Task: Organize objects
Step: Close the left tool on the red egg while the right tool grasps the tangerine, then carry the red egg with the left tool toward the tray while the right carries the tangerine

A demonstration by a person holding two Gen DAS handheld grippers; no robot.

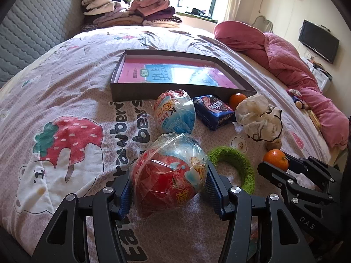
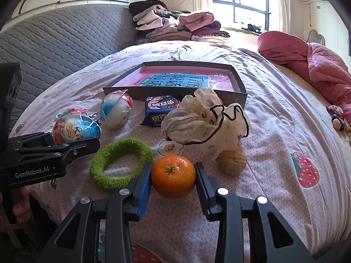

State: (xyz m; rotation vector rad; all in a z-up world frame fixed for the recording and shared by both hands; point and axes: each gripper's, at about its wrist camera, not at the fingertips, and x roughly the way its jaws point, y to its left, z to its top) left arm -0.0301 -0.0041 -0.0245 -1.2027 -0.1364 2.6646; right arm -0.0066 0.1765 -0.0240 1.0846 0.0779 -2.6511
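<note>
Red-and-blue foil-wrapped toy egg [image 1: 169, 175] sits between the blue pads of the left gripper [image 1: 167, 187], which is closed against its sides, on the strawberry-print bedspread [image 1: 65, 114], nearer than the shallow grey cardboard box [image 2: 175, 81] holding a pink-and-blue book. The right gripper [image 2: 173, 178] clamps a round orange mandarin [image 2: 173, 176] on both sides, also nearer than that box. Between the mandarin and the box lie a fuzzy green ring [image 2: 120, 163], a cream drawstring cloth pouch [image 2: 204, 120], a blue biscuit packet [image 2: 161, 109], a second wrapped egg [image 2: 115, 111] and a brown walnut [image 2: 232, 161].
</note>
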